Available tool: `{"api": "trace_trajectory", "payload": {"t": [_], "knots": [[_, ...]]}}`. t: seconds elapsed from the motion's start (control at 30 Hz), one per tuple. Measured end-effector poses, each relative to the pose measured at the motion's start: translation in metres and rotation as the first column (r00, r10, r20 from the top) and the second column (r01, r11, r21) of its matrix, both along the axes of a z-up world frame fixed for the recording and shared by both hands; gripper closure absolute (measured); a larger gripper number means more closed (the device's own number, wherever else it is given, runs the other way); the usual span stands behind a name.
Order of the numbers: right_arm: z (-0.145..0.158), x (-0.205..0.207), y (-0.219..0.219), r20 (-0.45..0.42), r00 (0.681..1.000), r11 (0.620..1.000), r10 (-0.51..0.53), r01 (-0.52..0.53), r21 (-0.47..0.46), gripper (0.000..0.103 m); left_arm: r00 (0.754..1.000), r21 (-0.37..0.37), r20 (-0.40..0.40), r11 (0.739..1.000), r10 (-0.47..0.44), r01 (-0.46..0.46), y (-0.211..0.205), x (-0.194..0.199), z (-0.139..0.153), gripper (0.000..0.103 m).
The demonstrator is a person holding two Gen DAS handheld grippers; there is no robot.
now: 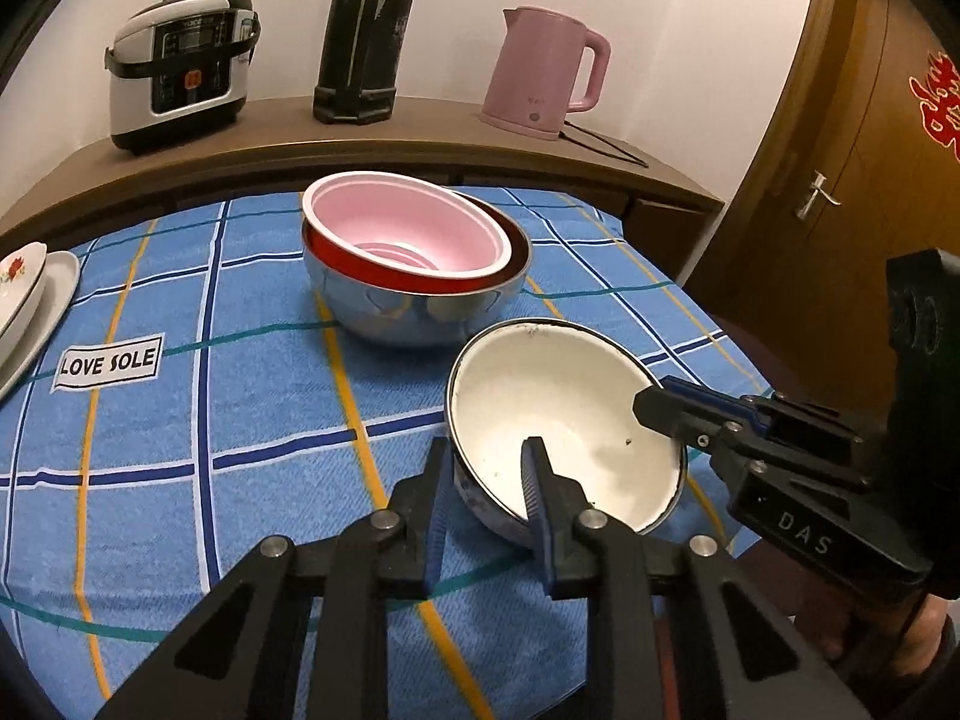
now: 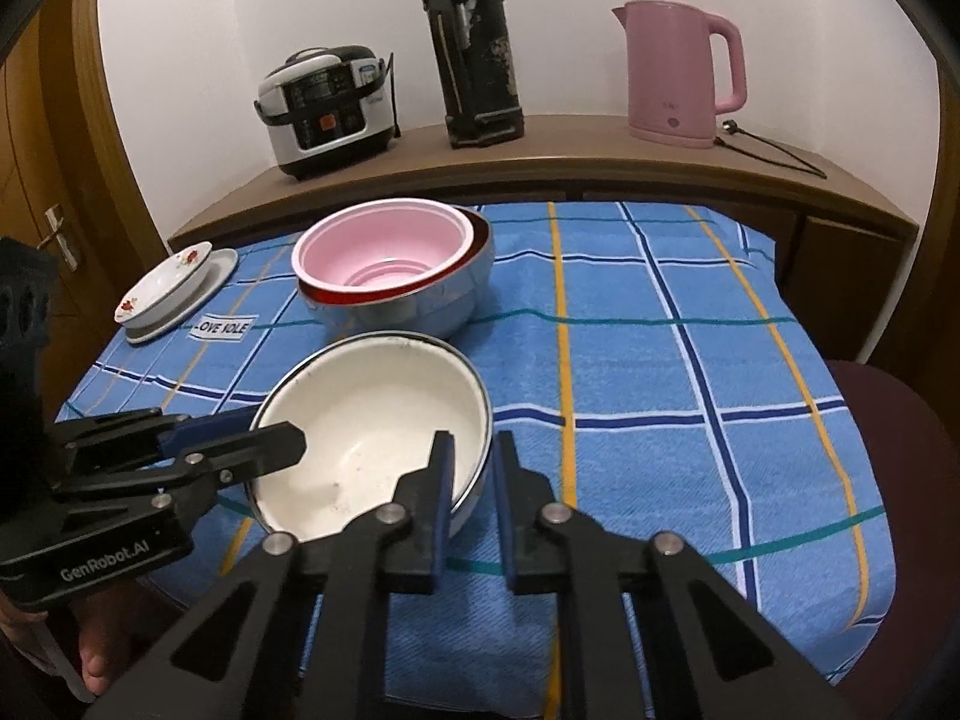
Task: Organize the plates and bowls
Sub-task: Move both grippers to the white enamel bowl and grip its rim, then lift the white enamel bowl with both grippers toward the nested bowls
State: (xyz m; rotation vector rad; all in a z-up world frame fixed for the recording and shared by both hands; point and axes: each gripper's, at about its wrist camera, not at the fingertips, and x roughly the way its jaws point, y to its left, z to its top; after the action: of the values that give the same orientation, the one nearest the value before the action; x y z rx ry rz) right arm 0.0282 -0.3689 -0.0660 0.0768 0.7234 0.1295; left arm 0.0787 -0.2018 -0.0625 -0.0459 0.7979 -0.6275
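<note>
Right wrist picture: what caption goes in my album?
Two claws pinch the white bowl's rim on a blue cloth.

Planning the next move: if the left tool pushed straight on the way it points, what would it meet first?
Nothing new: the left tool is already shut on the rim of the white enamel bowl. Past that bowl, probably the steel bowl holding the pink one, though depth is unclear.

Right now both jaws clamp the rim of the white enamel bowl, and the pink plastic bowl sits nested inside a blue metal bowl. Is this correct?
Not quite. The pink plastic bowl sits in a silver metal bowl, as the right wrist view shows; only the cloth is blue. Both jaws do clamp the white enamel bowl.
</note>
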Motion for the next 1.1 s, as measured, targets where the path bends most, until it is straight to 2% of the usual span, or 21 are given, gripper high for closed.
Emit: {"api": "trace_trajectory", "payload": {"t": [0.5,1.1], "knots": [[0.001,0.001,0.008,0.000,1.000,0.999,0.006,-0.006,-0.035,0.090,1.000,0.000,0.010,1.000,0.012,-0.012,0.002,-0.003,0.000,0.078],[0.015,-0.005,0.017,0.049,0.998,0.997,0.043,-0.040,-0.064,0.090,0.998,-0.007,0.019,0.999,0.052,-0.052,0.005,-0.005,0.004,0.078]]}}
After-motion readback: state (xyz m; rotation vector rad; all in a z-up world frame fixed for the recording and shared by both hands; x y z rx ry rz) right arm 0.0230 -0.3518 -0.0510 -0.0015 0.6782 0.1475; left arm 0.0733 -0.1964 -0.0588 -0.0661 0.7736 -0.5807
